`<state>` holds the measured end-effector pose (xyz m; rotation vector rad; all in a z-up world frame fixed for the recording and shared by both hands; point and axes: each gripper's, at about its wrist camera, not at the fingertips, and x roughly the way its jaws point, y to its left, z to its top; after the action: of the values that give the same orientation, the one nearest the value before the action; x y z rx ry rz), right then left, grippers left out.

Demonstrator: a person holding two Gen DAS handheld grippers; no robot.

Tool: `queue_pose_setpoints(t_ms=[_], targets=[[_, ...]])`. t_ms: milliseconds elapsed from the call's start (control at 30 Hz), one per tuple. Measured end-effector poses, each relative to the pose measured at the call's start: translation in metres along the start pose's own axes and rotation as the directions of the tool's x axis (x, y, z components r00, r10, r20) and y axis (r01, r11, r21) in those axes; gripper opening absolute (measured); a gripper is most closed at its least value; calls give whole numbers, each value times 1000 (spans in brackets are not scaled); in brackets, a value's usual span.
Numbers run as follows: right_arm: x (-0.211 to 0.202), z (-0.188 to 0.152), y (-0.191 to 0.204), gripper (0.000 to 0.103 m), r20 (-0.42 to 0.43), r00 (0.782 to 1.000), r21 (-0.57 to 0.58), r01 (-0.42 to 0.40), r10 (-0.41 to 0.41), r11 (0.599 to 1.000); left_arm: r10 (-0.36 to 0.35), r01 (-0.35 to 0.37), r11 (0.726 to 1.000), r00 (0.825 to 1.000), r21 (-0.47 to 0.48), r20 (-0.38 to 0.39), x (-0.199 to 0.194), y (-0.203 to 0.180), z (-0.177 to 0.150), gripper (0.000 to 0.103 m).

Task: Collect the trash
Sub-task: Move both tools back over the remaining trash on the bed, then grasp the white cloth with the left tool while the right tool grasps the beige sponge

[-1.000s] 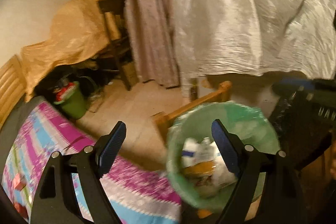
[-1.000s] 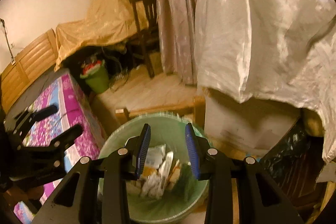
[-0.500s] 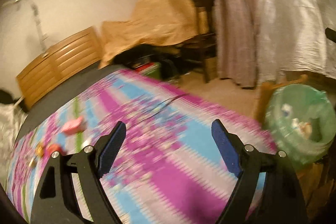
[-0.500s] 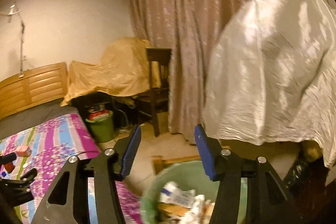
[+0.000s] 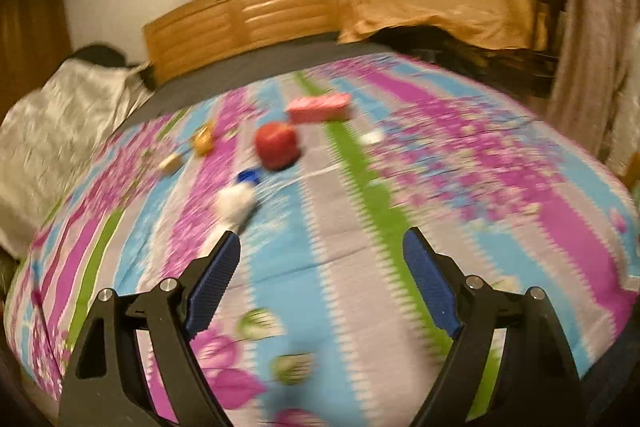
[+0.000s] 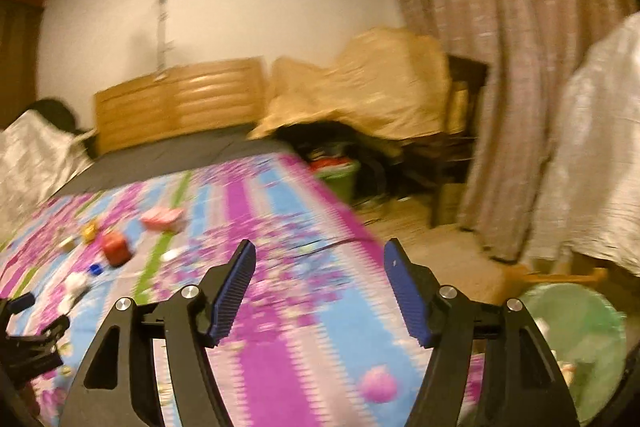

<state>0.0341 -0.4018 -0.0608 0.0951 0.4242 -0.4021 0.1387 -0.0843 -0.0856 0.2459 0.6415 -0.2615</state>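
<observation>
Trash lies scattered on a striped floral bedspread: a pink box, a red round item, a crumpled white wad, a blue cap and small yellowish bits. My left gripper hovers over the bed short of the wad, open and empty. My right gripper is above the bed's right side, its jaws opening with nothing between them. The green-lined trash bin sits at the lower right of the right wrist view. The pink box and red item show far left there.
A wooden headboard backs the bed. A tan cloth covers furniture beside a dark chair. Curtains, a white draped sheet and a second green bin stand to the right. The left gripper's body shows at lower left.
Both grippers swung left from above the trash bin to over the bed. The right jaws widened from nearly shut to well apart. The left jaws stayed wide.
</observation>
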Motion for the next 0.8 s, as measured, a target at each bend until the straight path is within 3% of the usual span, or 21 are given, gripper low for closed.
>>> queue_pose_setpoints(t_ms=[233, 333, 667, 733, 800], targets=[[33, -25, 93, 72, -144, 984, -105, -120, 104, 987, -13, 4, 994, 997, -108, -80, 65, 86, -6, 80], [49, -31, 105, 72, -193, 973, -106, -146, 124, 984, -42, 24, 983, 995, -184, -90, 92, 114, 0, 80], [110, -39, 113, 72, -297, 940, -38, -187, 168, 982, -106, 82, 984, 982, -158, -155, 161, 116, 13, 80], [114, -39, 120, 72, -304, 936, -48, -204, 180, 978, -140, 107, 978, 973, -179, -185, 172, 117, 12, 66], [116, -38, 129, 72, -308, 931, -64, -227, 197, 972, -131, 94, 978, 972, -186, -197, 176, 118, 10, 41]])
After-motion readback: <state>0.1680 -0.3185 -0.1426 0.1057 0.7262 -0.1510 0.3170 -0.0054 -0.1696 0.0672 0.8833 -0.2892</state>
